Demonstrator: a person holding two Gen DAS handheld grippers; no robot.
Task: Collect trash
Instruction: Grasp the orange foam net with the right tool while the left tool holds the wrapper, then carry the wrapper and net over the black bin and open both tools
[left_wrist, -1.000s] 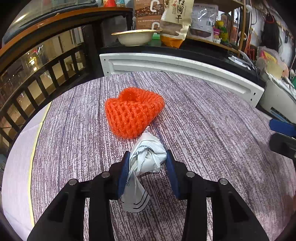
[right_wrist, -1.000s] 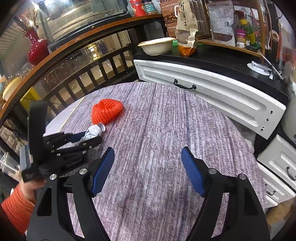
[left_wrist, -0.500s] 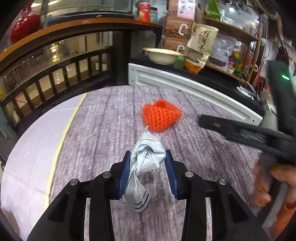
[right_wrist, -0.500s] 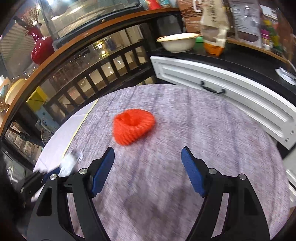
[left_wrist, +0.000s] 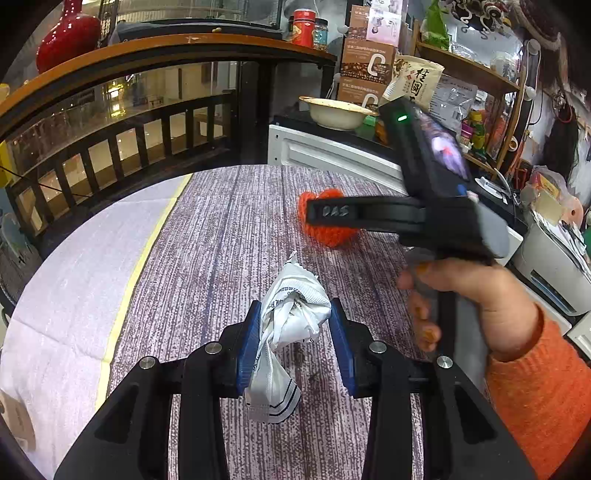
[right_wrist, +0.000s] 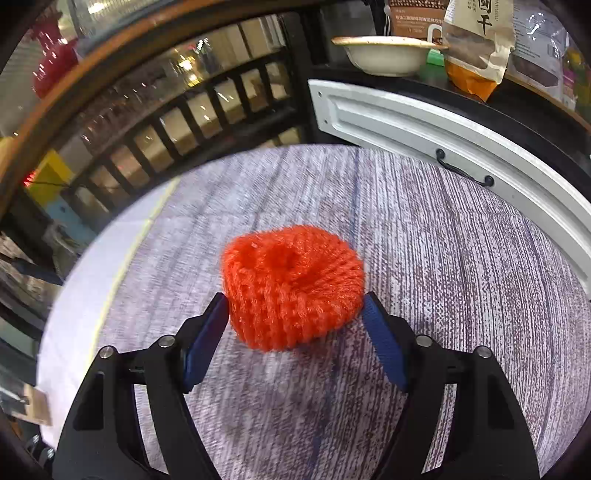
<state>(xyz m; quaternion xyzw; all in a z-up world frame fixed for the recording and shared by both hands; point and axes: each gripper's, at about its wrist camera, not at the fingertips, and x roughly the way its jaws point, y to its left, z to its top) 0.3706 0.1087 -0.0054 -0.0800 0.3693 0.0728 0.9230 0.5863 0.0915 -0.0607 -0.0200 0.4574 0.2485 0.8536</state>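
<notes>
left wrist view: the left hand-held gripper (left_wrist: 293, 336) is clamped on a crumpled white wrapper (left_wrist: 291, 317), both blue pads (left_wrist: 248, 332) pressed against its sides. the wrapper's tail hangs below the pads toward 6 o'clock, and its twisted tip sticks up toward 12 o'clock, clear of the surface (left_wrist: 221, 236). the surface is covered in a purple-grey streaked cloth, with a pale strip and a yellow line along its 9 o'clock side. at 1 o'clock from the wrapper, an orange net (left_wrist: 332, 236) lies on the surface, partly hidden behind one black finger of the right hand-held gripper (left_wrist: 369, 216), which crosses in from 3 o'clock. a hand (left_wrist: 461, 295) in an orange sleeve (left_wrist: 535, 387) grips its handle. a bowl (left_wrist: 338, 112) stands on a dark counter at 12 o'clock.

right wrist view: the right hand-held gripper (right_wrist: 295, 325) has its jaws part open and closing, with the net (right_wrist: 293, 286) between them. the left pad (right_wrist: 207, 339) sits just beside the net's 8 o'clock edge and the right pad just beside its 4 o'clock edge; whether either touches yet, cannot tell, as the picture is blurred. the net rests on the surface (right_wrist: 461, 277), its hollow facing up. a white drawer front (right_wrist: 424, 125) runs across at 1 o'clock, with the bowl (right_wrist: 388, 53) above it.
</notes>
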